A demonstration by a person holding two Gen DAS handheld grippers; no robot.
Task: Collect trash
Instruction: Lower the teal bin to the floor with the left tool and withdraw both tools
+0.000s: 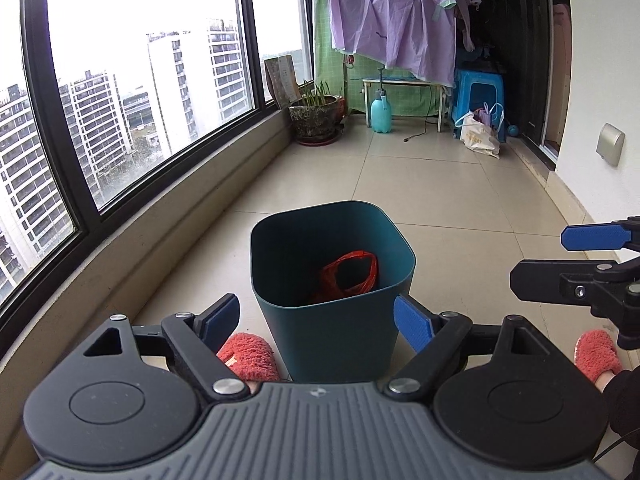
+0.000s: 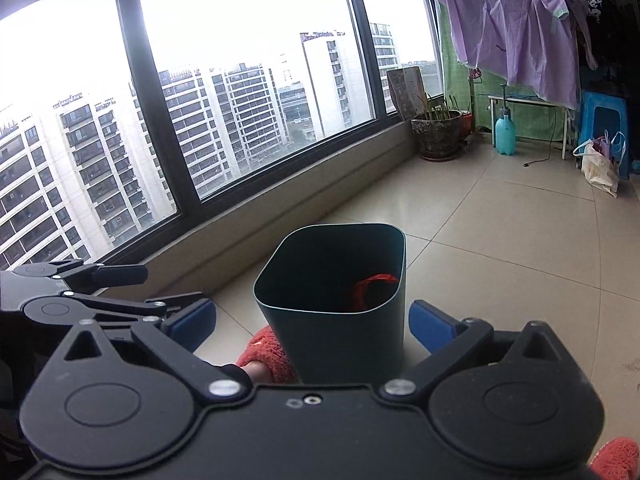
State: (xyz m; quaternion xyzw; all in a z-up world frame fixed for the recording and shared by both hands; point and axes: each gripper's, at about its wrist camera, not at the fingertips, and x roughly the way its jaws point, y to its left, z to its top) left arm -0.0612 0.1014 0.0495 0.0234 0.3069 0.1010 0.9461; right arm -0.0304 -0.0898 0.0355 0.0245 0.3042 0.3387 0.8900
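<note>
Trash bin of dark teal plastic stands at lower centre of both views on a tiled balcony floor, one crumpled red plastic bag lying at its bottom. Both claws are spread wide and pinch nothing: the left gripper frames the bin from the foreground with its blue pads well clear of the walls, and the right gripper does the same in its own view, its tip also entering the left view at middle right. Judging by the bag already inside and the empty jaws, a drop appears complete and the collecting step is between items. No further litter shows on the open tiles, so the next move calls for swinging away from the bin to find the next piece.

Count: one bin, one red bag, two grippers, two red fuzzy slippers at the bottom edge, one potted plant upper centre, one teal spray bottle, one blue stool, one white shopping bag, one purple garment hanging at top.
</note>
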